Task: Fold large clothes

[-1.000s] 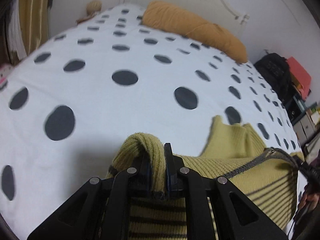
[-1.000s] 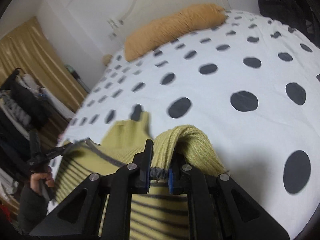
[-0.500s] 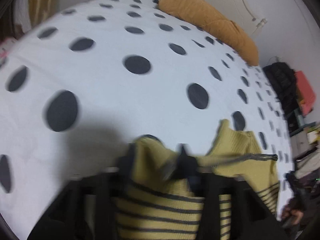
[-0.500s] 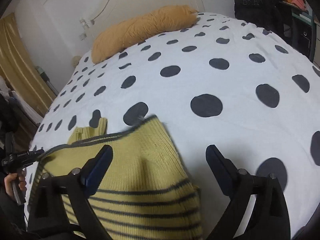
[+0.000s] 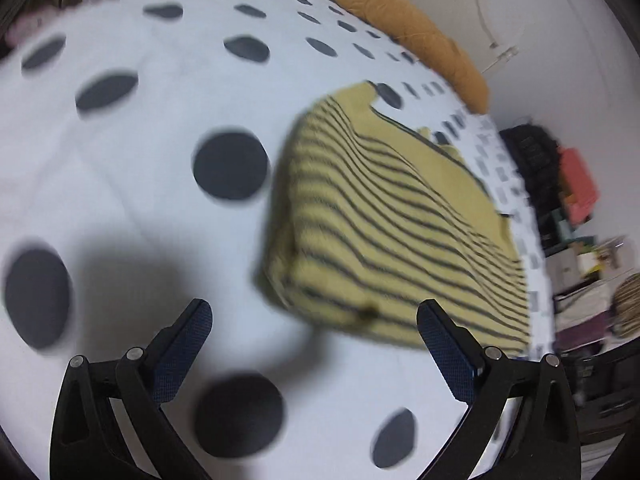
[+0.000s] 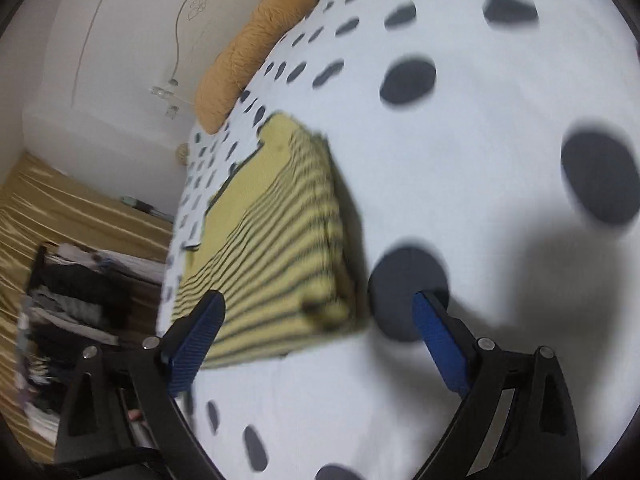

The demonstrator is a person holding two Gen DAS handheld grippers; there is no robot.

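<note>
A yellow knit sweater with dark stripes (image 5: pixel 392 220) lies folded in a thick block on the white, dark-dotted bed cover (image 5: pixel 140 128). My left gripper (image 5: pixel 312 306) hovers just short of the sweater's near edge, its jaws opening wide with nothing between the pads. In the right wrist view the same sweater (image 6: pixel 272 248) lies left of centre on the bed cover (image 6: pixel 480 160). My right gripper (image 6: pixel 318 297) is open over the sweater's near right corner and grips nothing. Both views are blurred by motion.
An orange pillow (image 5: pixel 416 36) lies at the head of the bed by the white wall. A black bag (image 5: pixel 528 148) and red boxes stand beside the bed. A clothes rack (image 6: pixel 68 292) and gold curtain (image 6: pixel 60 208) are on the other side.
Both grippers were shut on the sweater's folded edge, then let it go and opened wide. Both drew back from the sweater, which now lies flat and folded on the bed.
</note>
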